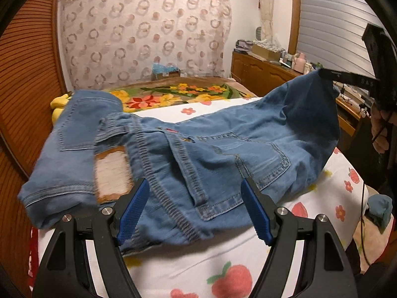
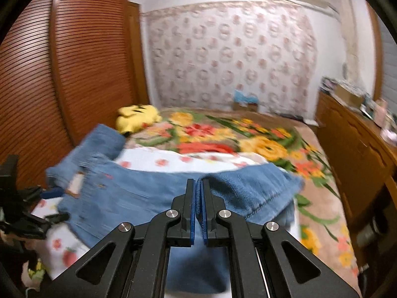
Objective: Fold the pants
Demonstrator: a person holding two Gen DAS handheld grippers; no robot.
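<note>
The left gripper (image 1: 194,207) hovers with jaws spread and nothing between them, right over the waistband end of the jeans (image 1: 198,149), which stretch lengthwise across the white bedsheet (image 1: 198,268); farther along that long axis the right gripper (image 2: 197,207) is clenched on the leg hem, lifting it, so it likely leads the fold toward the waist

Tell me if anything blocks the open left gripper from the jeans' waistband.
Nothing visible does. The left gripper hangs open right over the jeans, its blue pads straddling the waistband area, with only denim between them. The right gripper already pinches a leg end.
</note>
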